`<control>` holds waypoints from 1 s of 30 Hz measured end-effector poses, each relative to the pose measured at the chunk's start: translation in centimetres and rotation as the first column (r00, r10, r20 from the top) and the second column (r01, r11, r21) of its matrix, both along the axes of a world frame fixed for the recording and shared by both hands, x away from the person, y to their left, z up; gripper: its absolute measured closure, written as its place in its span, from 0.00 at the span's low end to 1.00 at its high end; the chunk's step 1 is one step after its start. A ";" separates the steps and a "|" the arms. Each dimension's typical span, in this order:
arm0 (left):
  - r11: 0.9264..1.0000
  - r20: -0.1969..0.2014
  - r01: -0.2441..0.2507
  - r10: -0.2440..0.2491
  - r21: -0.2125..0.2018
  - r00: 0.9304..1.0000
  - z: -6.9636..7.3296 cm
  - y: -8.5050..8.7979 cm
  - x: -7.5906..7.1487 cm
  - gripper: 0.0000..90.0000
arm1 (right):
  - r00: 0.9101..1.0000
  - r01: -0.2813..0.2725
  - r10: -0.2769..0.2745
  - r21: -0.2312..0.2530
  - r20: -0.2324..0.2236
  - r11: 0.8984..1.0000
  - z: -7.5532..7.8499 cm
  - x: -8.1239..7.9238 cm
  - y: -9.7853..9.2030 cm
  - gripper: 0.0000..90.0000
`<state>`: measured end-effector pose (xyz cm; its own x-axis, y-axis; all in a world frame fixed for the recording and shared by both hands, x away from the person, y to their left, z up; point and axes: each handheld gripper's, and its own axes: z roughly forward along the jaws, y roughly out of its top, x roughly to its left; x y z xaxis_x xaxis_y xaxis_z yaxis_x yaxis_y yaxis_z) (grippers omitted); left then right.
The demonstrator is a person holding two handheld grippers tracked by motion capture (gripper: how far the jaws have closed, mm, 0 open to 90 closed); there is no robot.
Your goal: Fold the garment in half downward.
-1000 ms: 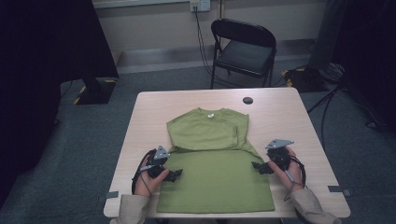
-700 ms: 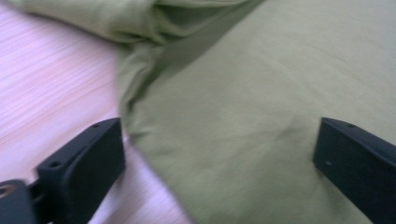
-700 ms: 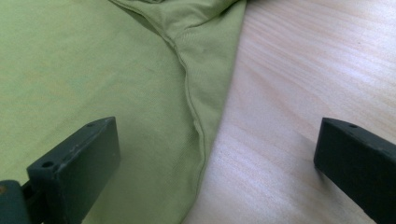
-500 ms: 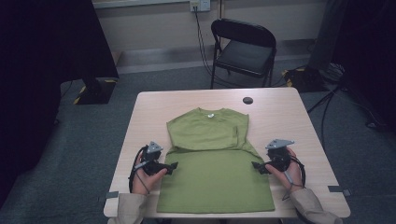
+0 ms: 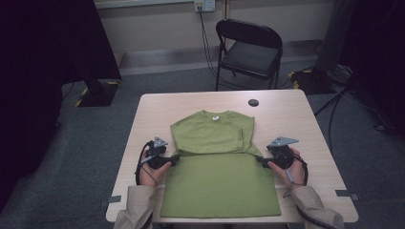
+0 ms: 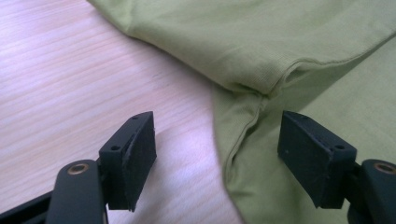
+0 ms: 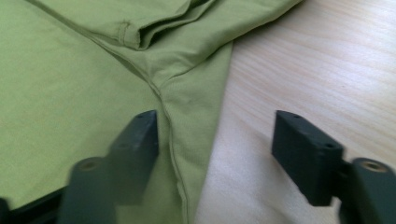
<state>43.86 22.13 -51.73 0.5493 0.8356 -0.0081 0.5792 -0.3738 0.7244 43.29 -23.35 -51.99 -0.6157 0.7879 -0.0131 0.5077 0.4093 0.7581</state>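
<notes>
A light wooden rectangular desk [image 5: 296, 119] carries a green cotton T-shirt [image 5: 217, 183] lying flat at its middle with the sleeves folded in and the collar toward the far edge, where a small round black disc [image 5: 253, 102] sits just beyond the shirt's right shoulder. At the shirt's left edge, level with the sleeve fold, the left gripper [image 5: 174, 158] has just been closing, its jaws still spread and astride the shirt's side hem without pinching it. At the shirt's opposite edge the right gripper [image 5: 258, 160] has likewise just been closing, its jaws apart and straddling the hem below the armpit seam, the pads [image 7: 303, 151] not yet pressing the cloth.
</notes>
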 end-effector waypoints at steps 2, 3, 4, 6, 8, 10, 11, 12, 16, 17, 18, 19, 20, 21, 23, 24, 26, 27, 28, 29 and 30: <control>1.000 0.003 0.010 -0.010 -0.013 1.000 0.0 -0.1 0.1 0.33 | 1.000 0.025 -0.025 0.015 -0.002 1.000 -0.1 0.1 -0.1 0.41; 1.000 0.007 0.014 -0.014 -0.015 1.000 0.0 -0.2 0.1 0.35 | 1.000 0.020 -0.020 0.020 -0.006 1.000 -0.1 0.2 -0.1 0.43; 1.000 0.010 0.016 -0.016 -0.021 1.000 -0.1 -0.2 0.2 0.37 | 1.000 0.023 -0.023 0.022 -0.005 1.000 -0.1 0.1 -0.1 0.45; 1.000 0.022 0.010 -0.009 -0.021 1.000 -0.1 -0.1 0.3 0.42 | 1.000 0.019 -0.019 0.024 -0.003 1.000 -0.1 0.1 -0.1 0.50; 0.999 0.014 -0.019 0.020 -0.029 1.000 -0.1 0.1 0.3 0.43 | 1.000 0.018 -0.018 0.025 -0.002 1.000 -0.1 0.1 -0.1 0.54; 0.999 0.012 -0.011 0.011 -0.033 1.000 0.1 0.3 0.3 0.56 | 1.000 0.013 -0.013 0.029 0.001 0.999 -0.1 0.1 -0.1 0.61; 0.999 0.011 -0.008 0.009 -0.031 1.000 0.1 0.3 0.2 0.62 | 1.000 0.018 -0.018 0.032 0.001 0.999 -0.1 0.1 -0.1 0.63; 0.999 0.015 0.001 -0.001 -0.037 1.000 0.1 0.3 0.2 0.66 | 1.000 0.019 -0.019 0.034 0.000 0.999 -0.1 0.1 -0.1 0.64; 0.998 -0.020 -0.014 0.012 -0.066 1.000 0.2 0.5 0.1 0.90 | 1.000 0.025 -0.024 0.048 -0.007 0.999 -0.1 0.1 -0.1 0.77; 0.998 -0.023 -0.009 0.008 -0.068 1.000 0.2 0.5 0.1 0.93 | 1.000 0.024 -0.024 0.050 -0.009 0.998 -0.1 0.1 -0.1 0.81; 0.999 -0.019 0.002 -0.003 -0.052 1.000 0.3 0.3 0.0 0.96 | 1.000 0.022 -0.022 0.052 -0.014 0.998 0.0 0.1 0.0 0.85; 0.999 -0.021 0.007 -0.008 -0.042 1.000 0.4 0.2 0.0 0.97 | 1.000 0.014 -0.013 0.055 -0.017 0.998 0.0 0.1 0.0 0.88; 0.999 -0.034 0.006 -0.007 -0.042 0.999 0.5 0.3 0.0 0.97 | 1.000 0.012 -0.011 0.056 -0.018 0.998 0.0 0.0 0.1 0.90; 0.999 -0.039 0.007 -0.009 -0.039 0.999 0.5 0.3 -0.1 0.98 | 1.000 0.010 -0.009 0.058 -0.015 0.998 -0.1 -0.1 0.1 0.92; 0.999 -0.046 0.008 -0.010 -0.045 0.999 0.5 0.4 -0.2 0.98 | 1.000 0.005 -0.005 0.055 -0.015 0.998 0.0 -0.2 0.1 0.93; 0.999 -0.049 0.005 -0.008 -0.048 0.999 0.6 0.5 -0.3 0.98 | 1.000 0.001 0.000 0.055 -0.017 0.998 0.0 -0.2 0.1 0.94; 0.999 -0.048 0.001 -0.003 -0.045 0.999 0.6 0.7 -0.6 0.98 | 1.000 -0.004 0.005 0.053 -0.019 0.999 0.0 -0.3 0.1 0.95; 0.999 -0.050 0.009 -0.011 -0.041 0.999 0.6 0.7 -0.7 0.99 | 1.000 -0.012 0.013 0.055 -0.022 0.998 0.0 -0.3 0.1 0.95; 0.999 -0.046 0.013 -0.014 -0.036 0.999 0.6 0.7 -0.8 0.99 | 1.000 -0.017 0.019 0.053 -0.025 0.998 0.1 -0.4 0.1 0.95; 0.999 -0.044 0.011 -0.012 -0.039 0.999 0.6 0.7 -1.0 0.98 | 0.999 -0.019 0.020 0.053 -0.026 0.998 0.1 -0.5 0.1 0.95; 0.999 -0.046 0.010 -0.012 -0.044 0.999 0.6 0.7 -1.1 0.99 | 0.999 -0.025 0.027 0.058 -0.031 0.998 0.1 -0.6 0.1 0.95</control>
<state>42.72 22.88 -51.09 0.5570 0.8276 -0.0701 0.6086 -0.3493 0.7125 42.69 -23.24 -51.90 -0.6350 0.7707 0.0518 0.5216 0.3783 0.7647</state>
